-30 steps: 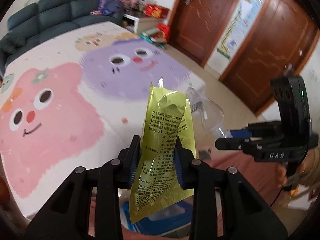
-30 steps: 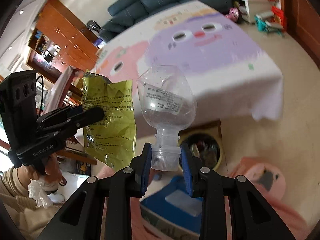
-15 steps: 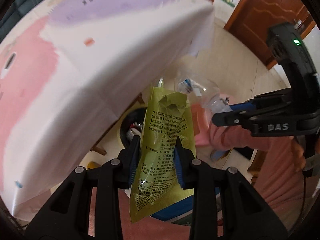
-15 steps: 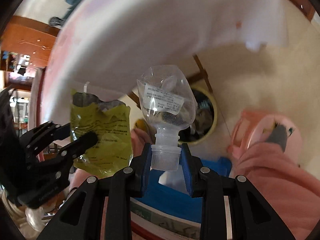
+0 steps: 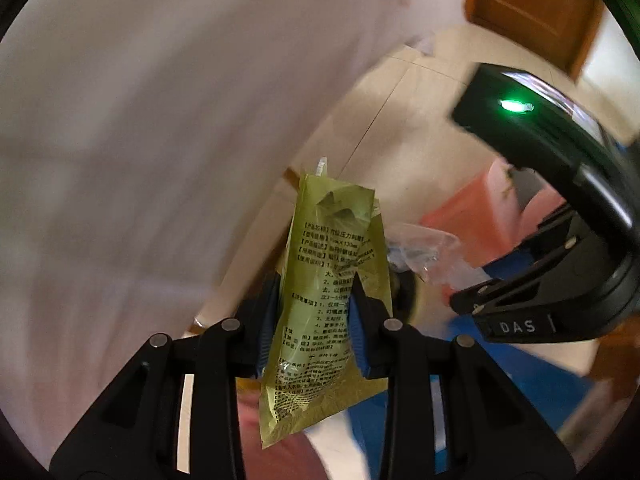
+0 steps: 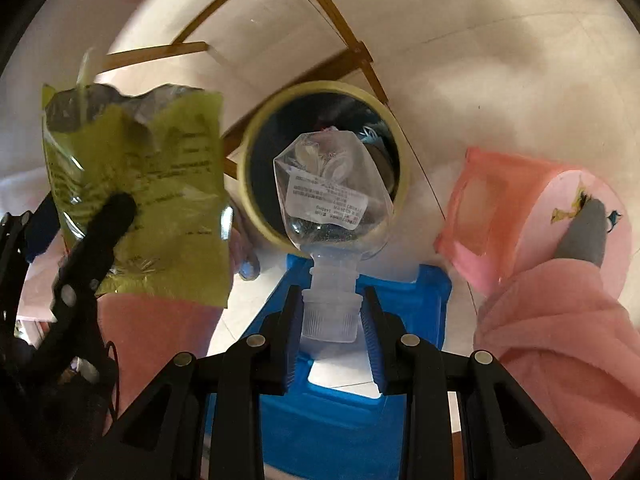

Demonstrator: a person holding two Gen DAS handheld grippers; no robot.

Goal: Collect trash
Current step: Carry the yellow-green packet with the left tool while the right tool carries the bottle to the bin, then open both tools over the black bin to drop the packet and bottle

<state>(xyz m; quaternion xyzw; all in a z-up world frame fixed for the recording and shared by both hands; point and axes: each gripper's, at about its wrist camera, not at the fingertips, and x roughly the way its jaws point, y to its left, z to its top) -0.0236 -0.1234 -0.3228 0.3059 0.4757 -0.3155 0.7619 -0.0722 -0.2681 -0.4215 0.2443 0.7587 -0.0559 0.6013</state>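
My left gripper (image 5: 314, 316) is shut on a yellow-green printed pouch (image 5: 334, 276), which stands up between the blue pads. The same pouch (image 6: 140, 196) shows at the left of the right wrist view, clamped by the left gripper (image 6: 116, 212). My right gripper (image 6: 330, 312) is shut on the ribbed neck of a crumpled clear plastic bottle (image 6: 332, 196) with a white label. The bottle hangs right over the dark mouth of a round yellow-rimmed trash bin (image 6: 402, 152) on the floor. In the left wrist view the bottle (image 5: 424, 252) and right gripper (image 5: 464, 300) sit to the right.
A white tablecloth (image 5: 160, 120) hangs at the left, with wooden table legs (image 6: 344, 36) behind the bin. A blue stool or box (image 6: 340, 412) lies under the grippers. A pink stool (image 6: 492, 216), a pink sleeve (image 6: 560, 340) and a wooden door (image 5: 532, 4) are in view.
Both grippers have dropped from above the tabletop to below its edge, still holding pouch and bottle. The bin, small and far before, now fills the middle under the bottle.
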